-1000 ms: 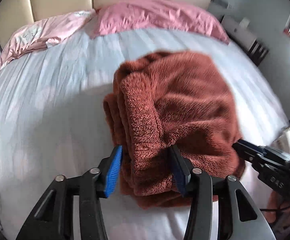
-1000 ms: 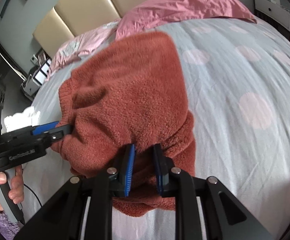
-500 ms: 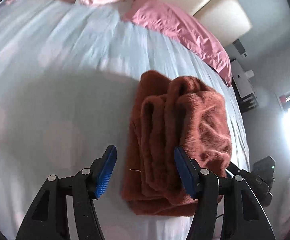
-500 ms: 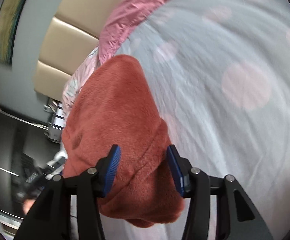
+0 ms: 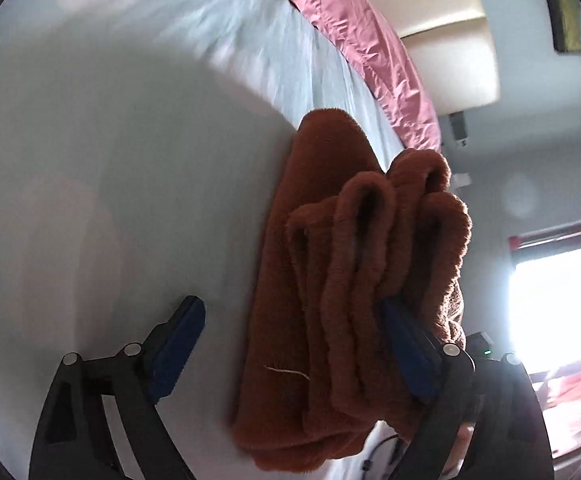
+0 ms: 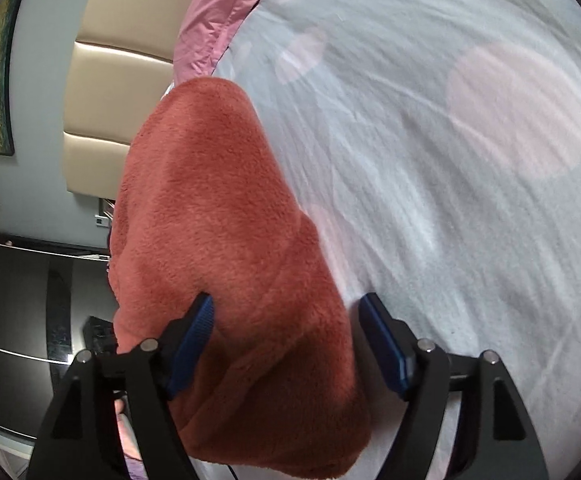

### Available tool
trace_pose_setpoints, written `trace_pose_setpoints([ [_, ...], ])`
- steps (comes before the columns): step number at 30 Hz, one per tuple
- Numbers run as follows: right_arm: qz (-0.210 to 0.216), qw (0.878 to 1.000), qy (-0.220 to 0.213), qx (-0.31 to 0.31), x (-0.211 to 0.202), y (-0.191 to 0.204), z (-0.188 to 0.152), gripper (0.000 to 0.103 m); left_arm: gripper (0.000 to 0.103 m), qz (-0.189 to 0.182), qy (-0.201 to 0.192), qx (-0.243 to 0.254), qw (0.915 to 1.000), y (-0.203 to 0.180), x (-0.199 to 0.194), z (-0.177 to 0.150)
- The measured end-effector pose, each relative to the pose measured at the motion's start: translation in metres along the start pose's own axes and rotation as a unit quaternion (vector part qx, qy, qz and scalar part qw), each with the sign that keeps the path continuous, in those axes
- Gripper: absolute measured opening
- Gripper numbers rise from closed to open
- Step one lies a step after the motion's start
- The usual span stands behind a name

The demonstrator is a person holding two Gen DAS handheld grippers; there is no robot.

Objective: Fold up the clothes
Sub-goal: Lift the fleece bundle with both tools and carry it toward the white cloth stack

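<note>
The folded rust-brown fleece garment [image 5: 342, 288] lies on the bed [image 5: 122, 168], below the pink pillow [image 5: 370, 52]. The left gripper [image 5: 294, 344] and right gripper [image 6: 286, 340] straddle its near edge, their jaws just opened wide apart, fleece between them unclamped.

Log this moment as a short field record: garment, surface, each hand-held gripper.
garment: rust fleece, folded in layers, lying on the bed
surface: pale dotted sheet; pink pillow at the headboard
left hand-held gripper: open, jaws just widened, fleece between the pads
right hand-held gripper: open, jaws just widened, fleece between the pads
</note>
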State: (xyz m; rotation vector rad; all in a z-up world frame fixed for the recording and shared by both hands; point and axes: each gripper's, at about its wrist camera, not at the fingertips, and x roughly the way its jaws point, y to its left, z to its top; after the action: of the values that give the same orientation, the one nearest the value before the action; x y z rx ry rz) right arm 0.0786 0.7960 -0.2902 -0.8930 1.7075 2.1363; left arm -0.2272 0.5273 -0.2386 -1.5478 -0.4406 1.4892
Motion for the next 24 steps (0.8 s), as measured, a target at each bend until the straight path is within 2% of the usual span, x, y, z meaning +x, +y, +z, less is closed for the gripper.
trace_pose_setpoints([
  [5, 0.016, 1.000, -0.006, 0.005, 0.010, 0.000, -0.001, 0.072, 0.091, -0.029, -0.009, -0.003, 0.9995, 0.000, 0.006, -0.007],
  [8, 0.027, 1.000, -0.004, 0.001, 0.019, 0.003, -0.003, 0.062, 0.091, -0.038, -0.005, 0.000, 0.9993, -0.006, 0.014, -0.011],
  [9, 0.029, 1.000, -0.004, 0.003, 0.020, 0.003, -0.004, 0.060, 0.089, -0.043, -0.001, -0.001, 0.9991, -0.008, 0.017, -0.012],
  [10, 0.032, 0.999, -0.004, 0.004, 0.021, 0.003, -0.004, 0.056, 0.081, -0.045, 0.002, 0.002, 0.9990, -0.011, 0.020, -0.014],
  [12, 0.036, 0.999, -0.004, 0.006, 0.021, 0.003, -0.005, 0.049, 0.075, -0.048, 0.007, 0.008, 0.9988, -0.016, 0.025, -0.017],
  [13, 0.039, 0.999, -0.004, 0.006, 0.021, 0.004, -0.006, 0.045, 0.069, -0.043, 0.002, 0.017, 0.9989, -0.019, 0.024, -0.018],
  [16, 0.034, 0.999, -0.014, -0.014, 0.019, 0.012, -0.009, 0.039, 0.062, -0.040, -0.010, 0.032, 0.9986, -0.027, 0.018, -0.020],
  [20, 0.042, 0.998, -0.029, -0.024, 0.014, 0.019, -0.014, 0.036, 0.059, -0.037, -0.017, 0.054, 0.9977, -0.040, 0.010, -0.023],
  [24, 0.056, 0.996, -0.045, -0.046, 0.005, 0.030, -0.019, 0.034, 0.058, -0.049, -0.028, 0.063, 0.9964, -0.052, 0.000, -0.025],
])
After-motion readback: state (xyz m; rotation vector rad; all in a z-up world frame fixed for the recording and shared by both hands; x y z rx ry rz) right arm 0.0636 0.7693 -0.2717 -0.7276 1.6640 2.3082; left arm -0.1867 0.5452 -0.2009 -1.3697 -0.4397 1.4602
